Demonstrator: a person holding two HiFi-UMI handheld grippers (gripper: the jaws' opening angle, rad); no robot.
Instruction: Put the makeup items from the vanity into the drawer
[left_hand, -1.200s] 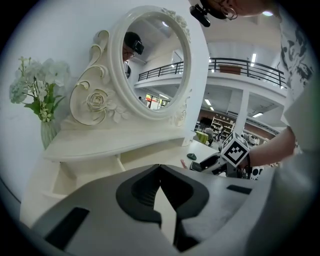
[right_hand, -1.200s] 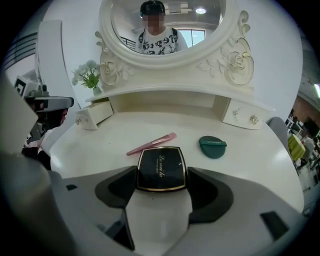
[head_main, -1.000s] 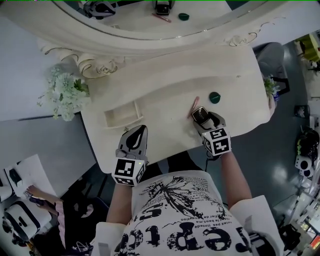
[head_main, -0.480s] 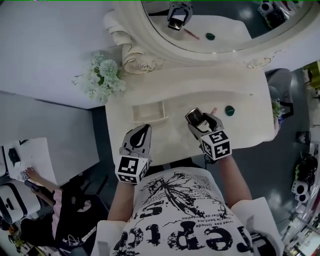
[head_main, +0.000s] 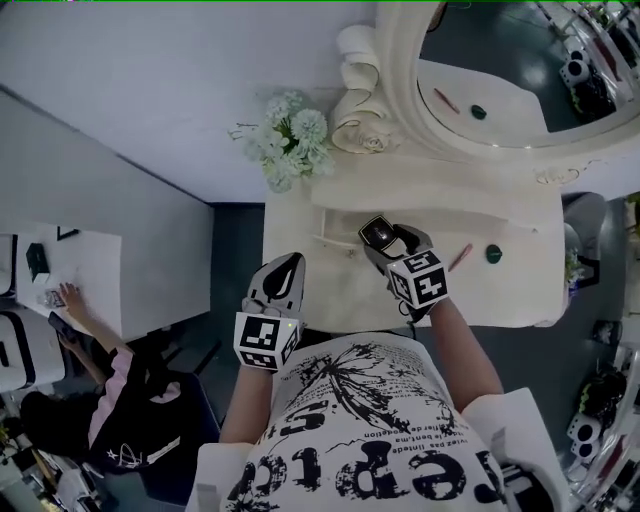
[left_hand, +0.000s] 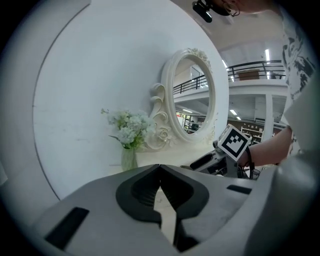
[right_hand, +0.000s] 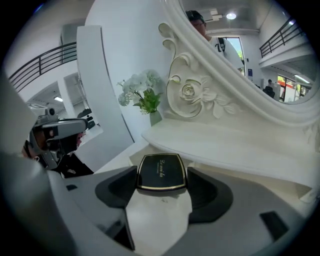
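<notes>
Now, right gripper (head_main: 383, 238): clenched on the black square compact with a gold rim (right_hand: 161, 172), held above the cream vanity surface (head_main: 500, 290), close to the small open drawer (head_main: 330, 240).
Left gripper (head_main: 283, 270): jaws together on nothing, over the surface's front-left part.
Not yet moved: a slim pink stick (head_main: 460, 257) and a dark green round pot (head_main: 493, 254), near each other at the right.
Risk: the smooth compact is pinched only by its sides, so it could slip or tip, or catch the drawer's rim if lowered askew.
</notes>
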